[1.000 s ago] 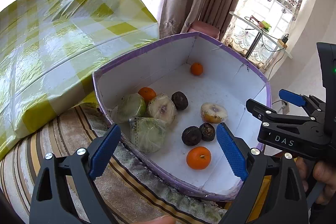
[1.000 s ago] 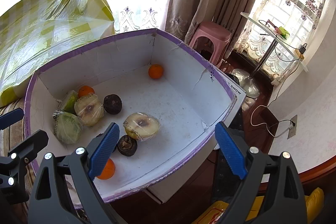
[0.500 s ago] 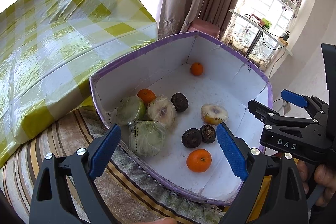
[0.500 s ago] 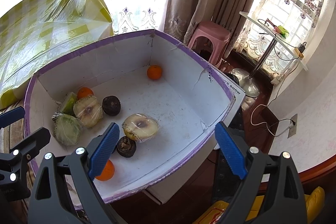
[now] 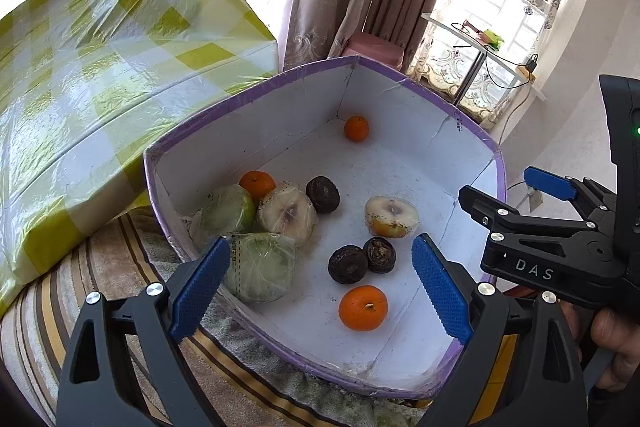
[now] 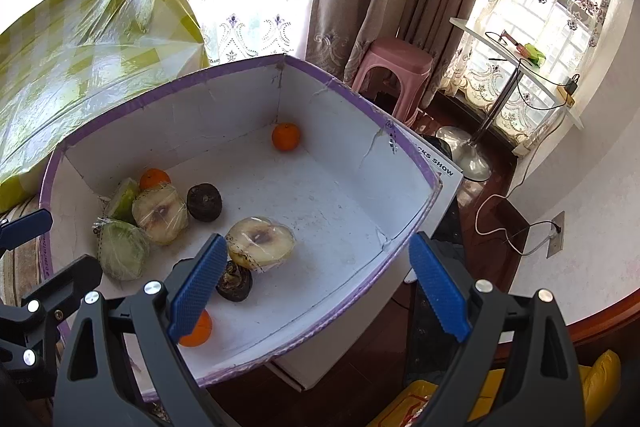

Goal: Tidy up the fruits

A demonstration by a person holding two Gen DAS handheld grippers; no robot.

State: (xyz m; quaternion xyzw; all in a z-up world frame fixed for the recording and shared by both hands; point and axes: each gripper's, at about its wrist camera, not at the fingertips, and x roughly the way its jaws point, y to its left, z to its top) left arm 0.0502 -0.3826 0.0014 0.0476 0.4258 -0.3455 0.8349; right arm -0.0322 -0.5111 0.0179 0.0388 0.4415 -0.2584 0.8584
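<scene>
A white cardboard box with a purple rim (image 5: 256, 97) sits on a striped brown cloth (image 5: 48, 291), holding loose fruit. Near its front lies an orange mandarin (image 5: 363, 307); just behind it, two dark wrinkled round fruits (image 5: 362, 261) touch each other. A plastic-wrapped pale apple half (image 5: 392, 217) rests mid-box. At the left wall, wrapped green and pale fruit halves (image 5: 256, 227) cluster beside a second mandarin (image 5: 257, 183), and a third mandarin (image 5: 356, 128) sits in the far corner. The left tongs (image 5: 320, 289) hover over the box's front edge, blue pads spread wide, holding nothing. The right tongs (image 6: 316, 287) hang over the box's right side, equally wide open and empty. A yellow checked plastic cover (image 5: 100, 75) rises behind.
</scene>
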